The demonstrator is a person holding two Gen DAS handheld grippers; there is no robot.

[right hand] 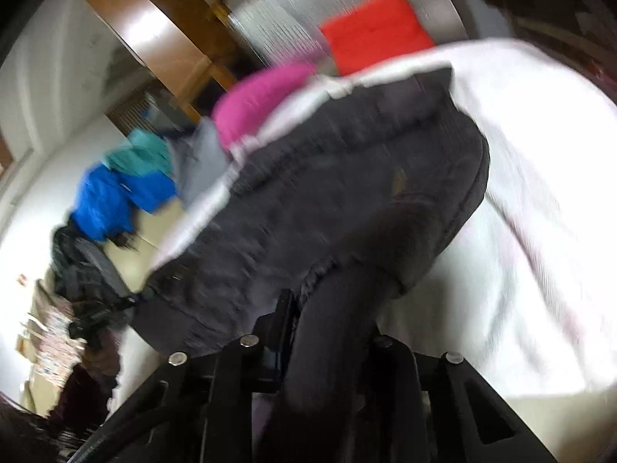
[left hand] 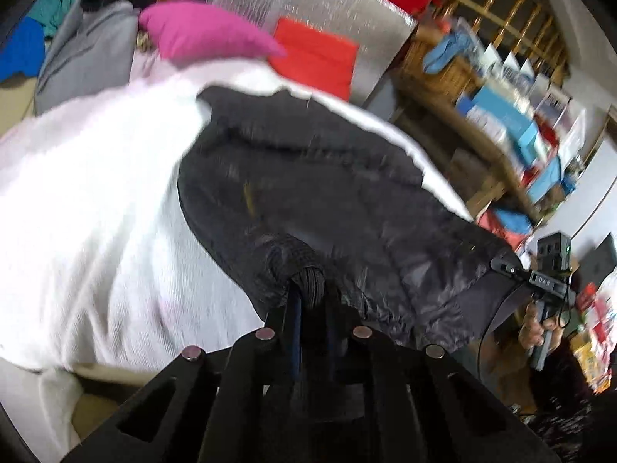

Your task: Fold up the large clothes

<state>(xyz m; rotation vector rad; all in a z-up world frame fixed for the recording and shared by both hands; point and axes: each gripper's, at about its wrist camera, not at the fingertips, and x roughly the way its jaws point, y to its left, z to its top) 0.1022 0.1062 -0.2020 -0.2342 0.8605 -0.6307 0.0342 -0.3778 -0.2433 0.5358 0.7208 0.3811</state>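
Closest to me, my left gripper (left hand: 308, 289) is clamped on a ribbed knit cuff (left hand: 297, 262) of the black padded jacket (left hand: 308, 177), the jaws pinched tight with the fabric bunched between them. My right gripper (right hand: 327, 308) is likewise closed on a thick fold at the jacket's other side, a dark roll of cloth wedged between its fingers. In the left wrist view I can see that right tool out at the far corner of the jacket, with my hand (left hand: 540, 328) wrapped round its handle.

Between the two grips the jacket hangs and drapes, its near edge raised off the white sheet (left hand: 96, 193) while the far part lies on it. The collar end sits toward a pink pillow (left hand: 200, 31). Both views are blurred, so I cannot tell whether any fold line has been made; the jacket looks spread out rather than doubled over.

By my reckoning the fold has barely begun: both corners are held, but nothing has been laid over yet, and the carry across, the set-down and any smoothing remain.

Further back lie a folded red garment (left hand: 320, 58) on a silvery mat (left hand: 308, 4), a grey garment (left hand: 85, 58), and a heap of blue and teal clothes (right hand: 127, 181), which look unfolded. Wooden shelves (left hand: 501, 88) stand beyond.
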